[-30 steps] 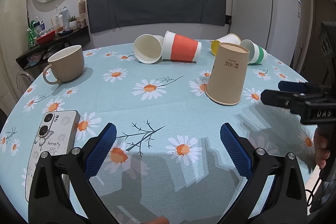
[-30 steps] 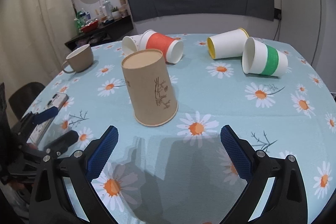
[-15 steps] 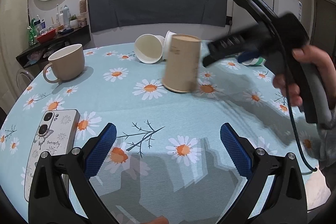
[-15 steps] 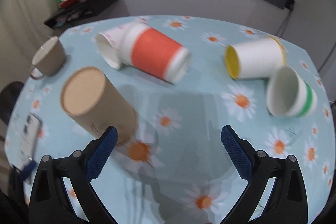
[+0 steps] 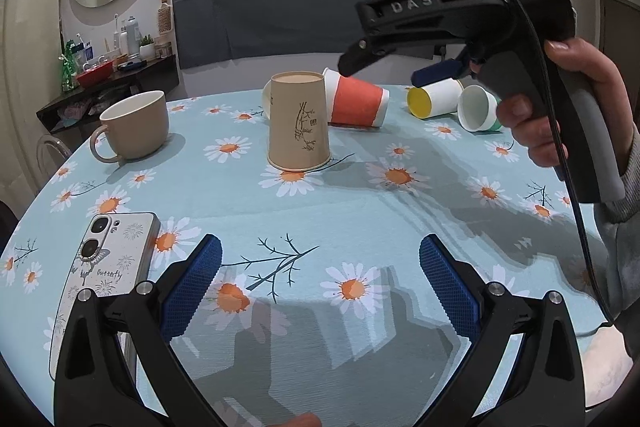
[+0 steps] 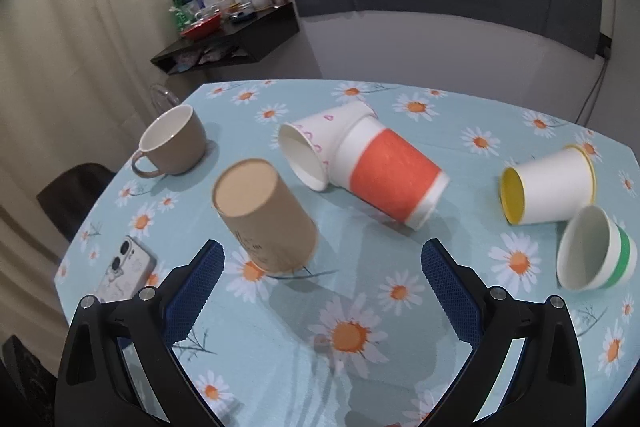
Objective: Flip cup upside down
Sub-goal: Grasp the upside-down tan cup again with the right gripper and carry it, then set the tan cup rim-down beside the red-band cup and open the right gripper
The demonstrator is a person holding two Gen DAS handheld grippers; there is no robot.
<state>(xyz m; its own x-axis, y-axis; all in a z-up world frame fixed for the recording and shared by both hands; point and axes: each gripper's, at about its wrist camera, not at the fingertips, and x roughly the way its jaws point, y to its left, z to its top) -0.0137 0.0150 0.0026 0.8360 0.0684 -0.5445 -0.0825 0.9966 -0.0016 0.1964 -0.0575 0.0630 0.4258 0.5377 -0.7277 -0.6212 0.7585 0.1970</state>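
The brown cup (image 5: 298, 123) stands mouth-down on the surface (image 5: 360, 211), centre of the left view, base up, apart from everything else. As far as that cup goes, the flip looks done. In the right view the same cup sits left of centre, just above the left pad. The right tongs (image 6: 322, 283) are spread wide and hold nothing; they hang above the surface, beside the cup and not touching it. The left tongs (image 5: 320, 283) are also wide and empty, low in the frame, well back from the cup. Four other paper cups lie on their sides further back: red cup (image 6: 390, 179), pink-print cup (image 6: 316, 143), yellow cup (image 6: 548, 187), green cup (image 6: 596, 253). Whether those are next I cannot tell. The mug (image 5: 134, 125) stands upright at left.
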